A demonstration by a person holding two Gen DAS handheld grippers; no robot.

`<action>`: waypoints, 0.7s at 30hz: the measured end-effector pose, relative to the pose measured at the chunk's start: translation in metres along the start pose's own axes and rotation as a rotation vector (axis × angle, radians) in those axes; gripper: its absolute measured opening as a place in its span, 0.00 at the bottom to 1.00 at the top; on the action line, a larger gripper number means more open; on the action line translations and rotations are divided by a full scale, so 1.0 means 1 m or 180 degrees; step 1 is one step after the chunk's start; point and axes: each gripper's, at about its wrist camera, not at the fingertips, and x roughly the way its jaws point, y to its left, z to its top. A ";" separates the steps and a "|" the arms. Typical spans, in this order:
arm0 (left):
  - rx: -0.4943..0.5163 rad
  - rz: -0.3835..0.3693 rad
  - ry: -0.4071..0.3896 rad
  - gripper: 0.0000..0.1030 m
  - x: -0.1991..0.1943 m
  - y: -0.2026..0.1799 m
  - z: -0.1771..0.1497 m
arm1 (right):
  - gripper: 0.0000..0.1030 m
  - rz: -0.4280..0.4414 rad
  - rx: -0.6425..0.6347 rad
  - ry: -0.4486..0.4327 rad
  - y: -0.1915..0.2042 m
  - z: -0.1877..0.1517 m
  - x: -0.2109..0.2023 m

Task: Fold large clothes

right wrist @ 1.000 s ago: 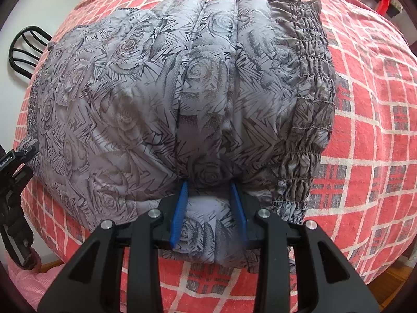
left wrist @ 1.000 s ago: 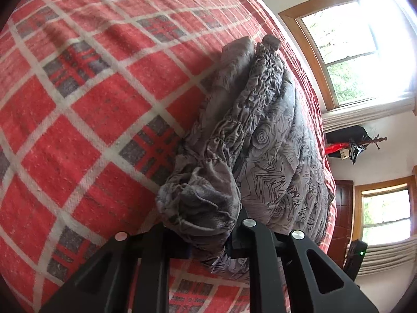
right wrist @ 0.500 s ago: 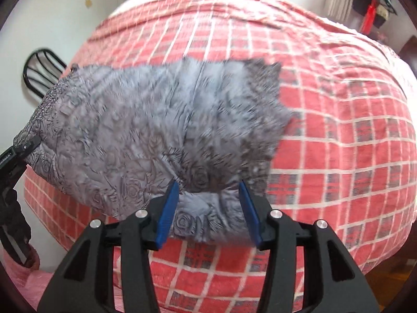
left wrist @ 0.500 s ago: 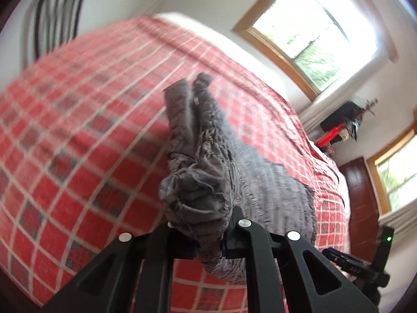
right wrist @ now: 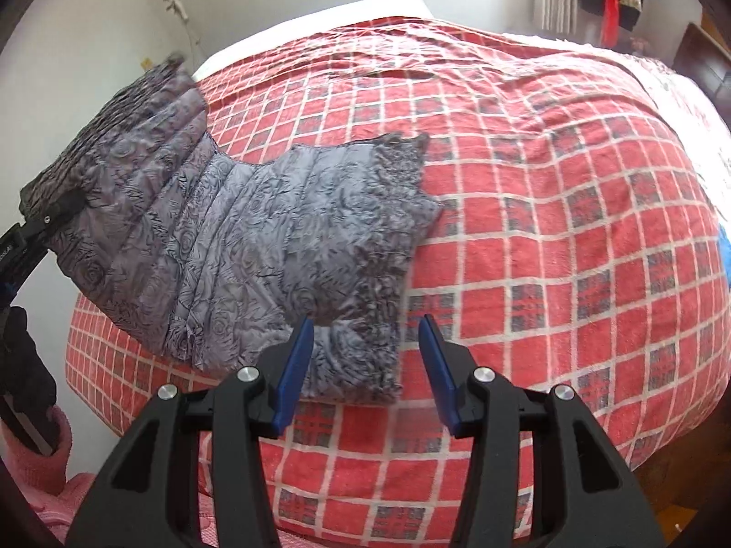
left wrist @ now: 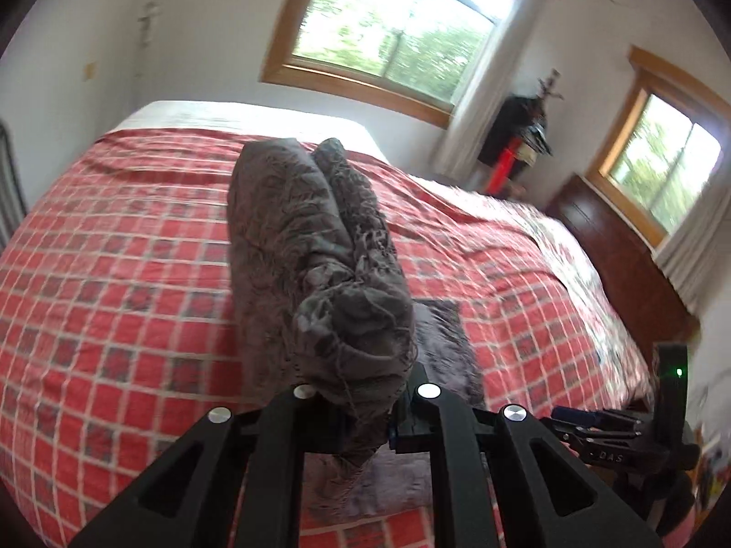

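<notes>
A bunched edge of the grey garment [left wrist: 315, 246] is clamped in the left tool [left wrist: 361, 415], lifted above the bed [right wrist: 571, 228]. The right tool [right wrist: 365, 360] is spread wide, nothing gripped.

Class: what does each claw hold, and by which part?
Left claw grips the garment by a bunched edge; right claw is open, holding nothing.

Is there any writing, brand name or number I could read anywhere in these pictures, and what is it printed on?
"DAS": pale letters on the black body of the right gripper, seen in the left wrist view; it may be part of a longer word.
White lettering on the black body of the left gripper, at the left edge of the right wrist view: cut off and too small to read.
Nothing readable on the grey garment or the red plaid bedspread.
</notes>
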 end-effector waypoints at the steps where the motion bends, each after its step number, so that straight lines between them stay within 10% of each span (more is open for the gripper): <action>1: 0.0074 -0.0034 0.0052 0.11 0.008 -0.010 -0.002 | 0.47 -0.0001 0.0030 0.0001 -0.005 -0.002 0.000; 21: 0.0624 -0.0266 0.1055 0.15 0.137 -0.062 -0.080 | 0.47 0.0191 0.0252 0.0178 -0.044 -0.016 0.020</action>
